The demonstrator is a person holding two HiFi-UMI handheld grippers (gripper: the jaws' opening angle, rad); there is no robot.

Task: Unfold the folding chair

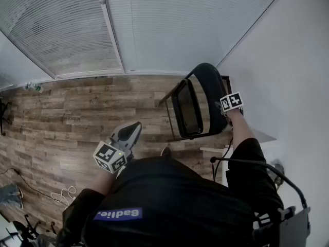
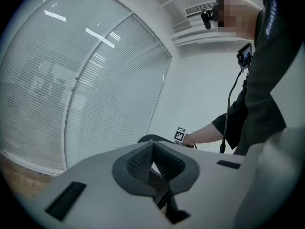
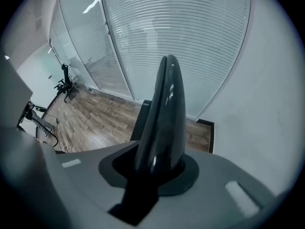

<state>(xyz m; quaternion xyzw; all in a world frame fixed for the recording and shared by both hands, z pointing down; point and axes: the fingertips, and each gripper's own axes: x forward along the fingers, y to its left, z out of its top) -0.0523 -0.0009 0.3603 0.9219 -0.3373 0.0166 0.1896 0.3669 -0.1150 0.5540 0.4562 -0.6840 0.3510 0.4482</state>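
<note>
The black folding chair (image 1: 191,107) stands on the wood floor near the white wall, its seat panel (image 1: 187,108) steeply tilted close to the back. My right gripper (image 1: 226,109) points down at the top of the chair's curved backrest (image 1: 212,78). In the right gripper view the glossy backrest edge (image 3: 164,113) runs between the jaws, and the right gripper (image 3: 157,171) is shut on it. My left gripper (image 1: 128,133) hangs in front of my body, apart from the chair. Up close, the left gripper (image 2: 152,161) is shut and holds nothing; the backrest (image 2: 151,138) shows beyond it.
A glass wall with blinds (image 1: 154,24) runs along the far side. The white wall (image 1: 288,76) stands right of the chair. White cables (image 1: 62,194) lie on the floor at the left, and a dark stand (image 1: 3,115) is at the far left edge.
</note>
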